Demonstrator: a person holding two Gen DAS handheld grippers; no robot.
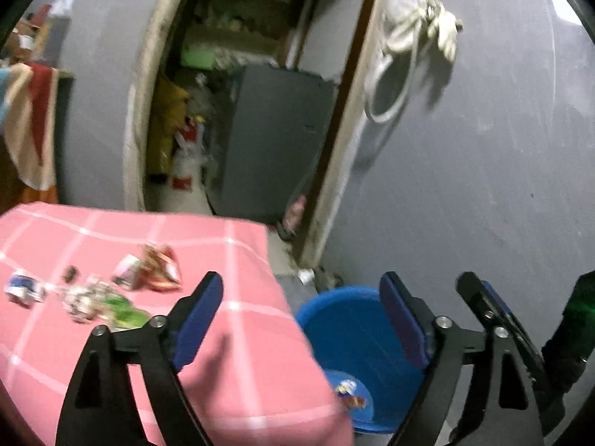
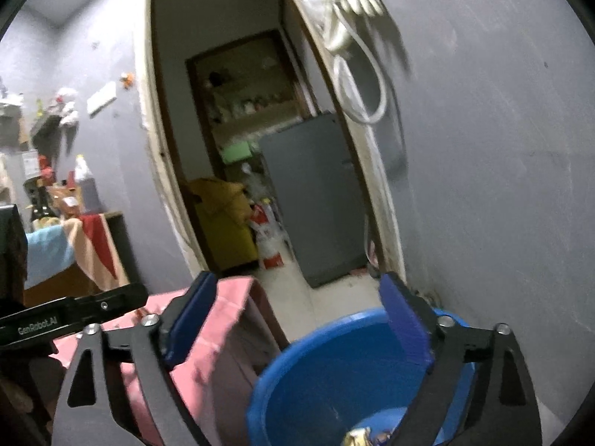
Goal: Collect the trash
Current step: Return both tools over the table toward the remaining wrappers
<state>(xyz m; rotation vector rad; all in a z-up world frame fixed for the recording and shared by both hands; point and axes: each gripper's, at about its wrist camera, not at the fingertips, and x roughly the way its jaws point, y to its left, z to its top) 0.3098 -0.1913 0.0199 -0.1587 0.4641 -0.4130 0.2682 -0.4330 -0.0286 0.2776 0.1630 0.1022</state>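
Observation:
Several crumpled wrappers (image 1: 145, 271) lie on the pink checked cloth (image 1: 238, 364) of a table at the left. A blue bucket (image 1: 346, 319) stands on the floor beside the table's right edge, with wrappers (image 1: 351, 394) in its bottom. My left gripper (image 1: 303, 297) is open and empty, spanning the table corner and the bucket. My right gripper (image 2: 297, 299) is open and empty above the blue bucket (image 2: 334, 368), where trash (image 2: 359, 436) lies at the bottom. The right gripper's fingers (image 1: 483, 304) show at the right of the left wrist view.
A doorway behind the table leads to a room with a grey cabinet (image 1: 275, 137), a yellow bag (image 2: 227, 219) and a white and red cylinder (image 1: 186, 174). A white glove and cord (image 1: 420, 37) hang on the grey wall. A draped shelf (image 2: 74, 245) stands far left.

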